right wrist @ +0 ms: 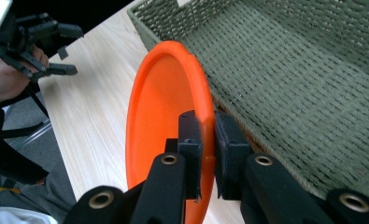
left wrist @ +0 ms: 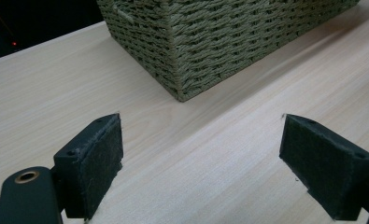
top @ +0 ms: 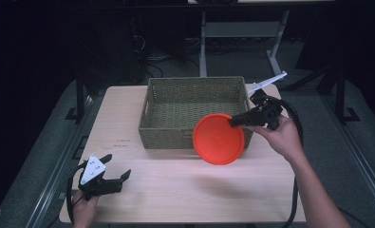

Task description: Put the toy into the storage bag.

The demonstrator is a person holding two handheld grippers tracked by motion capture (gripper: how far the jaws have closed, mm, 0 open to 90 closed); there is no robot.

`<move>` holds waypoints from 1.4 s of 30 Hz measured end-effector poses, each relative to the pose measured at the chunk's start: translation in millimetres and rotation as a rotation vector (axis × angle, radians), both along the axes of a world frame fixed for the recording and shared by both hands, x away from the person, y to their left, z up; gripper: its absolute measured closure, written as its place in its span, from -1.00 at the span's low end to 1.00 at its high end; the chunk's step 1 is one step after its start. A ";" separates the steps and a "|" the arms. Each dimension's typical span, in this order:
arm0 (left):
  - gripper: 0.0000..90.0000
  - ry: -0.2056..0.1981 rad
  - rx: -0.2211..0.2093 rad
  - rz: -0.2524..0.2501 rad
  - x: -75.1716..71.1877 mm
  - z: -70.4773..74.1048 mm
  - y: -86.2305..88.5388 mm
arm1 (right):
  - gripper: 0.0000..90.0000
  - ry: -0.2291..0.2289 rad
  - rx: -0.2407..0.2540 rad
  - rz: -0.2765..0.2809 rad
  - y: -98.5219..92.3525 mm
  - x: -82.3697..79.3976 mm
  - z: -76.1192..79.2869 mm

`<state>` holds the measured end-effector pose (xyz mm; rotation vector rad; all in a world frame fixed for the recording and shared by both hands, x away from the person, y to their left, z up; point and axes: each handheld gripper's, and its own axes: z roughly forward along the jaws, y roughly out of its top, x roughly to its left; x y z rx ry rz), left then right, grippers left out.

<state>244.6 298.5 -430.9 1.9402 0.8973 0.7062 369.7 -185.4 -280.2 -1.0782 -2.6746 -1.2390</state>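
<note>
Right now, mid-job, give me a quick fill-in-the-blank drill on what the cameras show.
1. The right gripper is shut on the rim of the ___ plate.
2. The plate hangs over the front wall of the woven ___.
3. The left gripper has its jaws ___, nothing between them.
4. The basket sits on a ___ table.

Missing words: orange; basket; open; wooden

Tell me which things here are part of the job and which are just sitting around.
In the job:
orange plate, clamped by its rim in the right gripper
woven basket, beside the plate

Just there:
left gripper, open near the table's front edge
</note>
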 end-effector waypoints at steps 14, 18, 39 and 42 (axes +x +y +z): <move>-0.71 -0.005 0.011 -0.005 -0.2 0.7 0.5 | 0.83 0.006 -0.010 -0.018 12.9 23.1 13.8; -0.71 -0.007 0.012 -0.004 -0.1 0.7 0.6 | 0.83 0.004 -0.010 -0.020 16.0 29.0 17.1; -0.71 -0.017 0.011 0.000 0.7 0.8 -0.9 | 0.83 0.001 -0.013 -0.080 23.3 66.0 39.0; -0.71 -0.023 0.010 0.006 -0.5 0.6 -0.9 | 0.83 0.000 -0.003 -0.091 24.4 73.0 42.4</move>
